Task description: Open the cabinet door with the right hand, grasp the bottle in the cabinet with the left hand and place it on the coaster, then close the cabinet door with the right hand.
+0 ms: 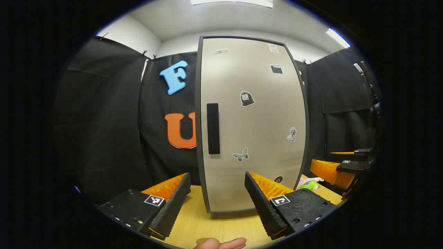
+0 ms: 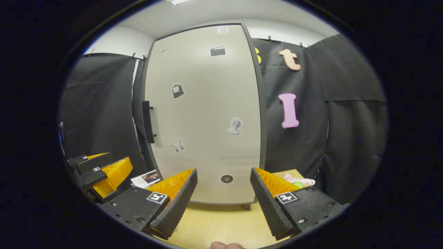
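The tall beige cabinet [image 1: 252,131] stands on the wooden table with its door shut, so its inside is hidden. Its black vertical handle [image 1: 213,128] runs along the door's left edge. My left gripper [image 1: 218,204] is open in front of the door's lower part, short of it and holding nothing. In the right gripper view the same cabinet [image 2: 204,117] fills the middle, its handle [image 2: 148,121] at the left edge. My right gripper [image 2: 223,204] is open and empty, a little way off the door. A small round brownish disc [image 1: 201,241], perhaps the coaster, lies at the table's near edge.
A pink and green toy [image 1: 309,183] [image 2: 297,180] lies on the table right of the cabinet. A printed card [image 2: 145,178] lies left of it. The left gripper [image 2: 100,171] shows at the left, the right gripper [image 1: 346,169] at the far right. A fingertip [image 1: 221,243] shows at the bottom edge.
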`<action>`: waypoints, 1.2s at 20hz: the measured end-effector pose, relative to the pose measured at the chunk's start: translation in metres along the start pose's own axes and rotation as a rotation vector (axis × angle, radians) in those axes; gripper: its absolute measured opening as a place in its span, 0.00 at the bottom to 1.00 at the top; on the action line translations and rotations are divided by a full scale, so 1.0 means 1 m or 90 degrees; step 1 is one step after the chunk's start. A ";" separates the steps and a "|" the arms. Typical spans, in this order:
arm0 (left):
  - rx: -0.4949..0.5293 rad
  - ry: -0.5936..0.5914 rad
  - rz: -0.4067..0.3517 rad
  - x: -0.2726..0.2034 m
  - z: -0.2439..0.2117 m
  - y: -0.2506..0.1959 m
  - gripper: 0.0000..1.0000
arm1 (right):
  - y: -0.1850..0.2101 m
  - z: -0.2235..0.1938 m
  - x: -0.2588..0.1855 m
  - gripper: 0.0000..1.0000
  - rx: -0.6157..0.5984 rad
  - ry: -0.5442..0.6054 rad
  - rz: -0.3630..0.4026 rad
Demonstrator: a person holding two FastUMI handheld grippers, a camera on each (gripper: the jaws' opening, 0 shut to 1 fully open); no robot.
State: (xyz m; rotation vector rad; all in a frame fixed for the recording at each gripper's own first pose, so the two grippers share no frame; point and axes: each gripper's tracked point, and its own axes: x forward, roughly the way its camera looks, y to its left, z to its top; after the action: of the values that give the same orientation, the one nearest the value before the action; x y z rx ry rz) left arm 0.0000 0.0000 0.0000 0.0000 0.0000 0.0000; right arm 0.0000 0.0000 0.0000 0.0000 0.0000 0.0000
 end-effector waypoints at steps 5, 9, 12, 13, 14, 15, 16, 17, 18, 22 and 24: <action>0.002 0.000 0.001 0.001 0.001 -0.001 0.95 | -0.001 0.001 0.001 0.99 -0.004 -0.002 0.004; 0.002 -0.001 0.005 0.001 0.001 0.000 0.95 | -0.002 0.000 0.003 0.99 -0.003 0.001 0.006; 0.002 0.000 0.009 0.002 -0.001 0.002 0.95 | -0.001 0.000 0.003 0.99 -0.002 -0.001 0.006; 0.001 0.002 0.010 0.002 -0.001 0.004 0.95 | -0.001 -0.001 0.003 0.99 -0.004 0.000 0.007; 0.001 0.002 0.011 0.002 -0.001 0.004 0.95 | 0.000 -0.001 0.003 0.99 -0.005 -0.001 0.009; 0.000 0.002 0.010 0.003 0.000 0.003 0.95 | 0.000 0.000 0.004 0.99 -0.006 -0.003 0.011; 0.001 0.001 0.011 0.003 0.000 0.003 0.95 | 0.000 0.000 0.004 0.99 -0.008 -0.003 0.011; 0.001 0.001 0.012 0.003 0.000 0.005 0.95 | 0.000 0.000 0.004 0.99 -0.008 -0.003 0.012; 0.001 0.000 0.013 0.003 0.000 0.005 0.95 | 0.002 0.000 0.004 0.99 -0.007 -0.004 0.013; 0.003 -0.002 0.014 0.002 0.001 0.005 0.95 | 0.011 0.001 0.005 0.99 -0.013 -0.005 0.029; 0.001 -0.001 0.015 0.002 0.000 0.007 0.95 | 0.014 0.002 0.005 0.99 -0.019 -0.008 0.033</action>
State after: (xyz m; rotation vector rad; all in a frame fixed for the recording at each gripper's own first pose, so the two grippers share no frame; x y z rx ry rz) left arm 0.0018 0.0067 -0.0001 0.0020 -0.0011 0.0240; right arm 0.0052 0.0140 0.0025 -0.0300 -0.0125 0.0518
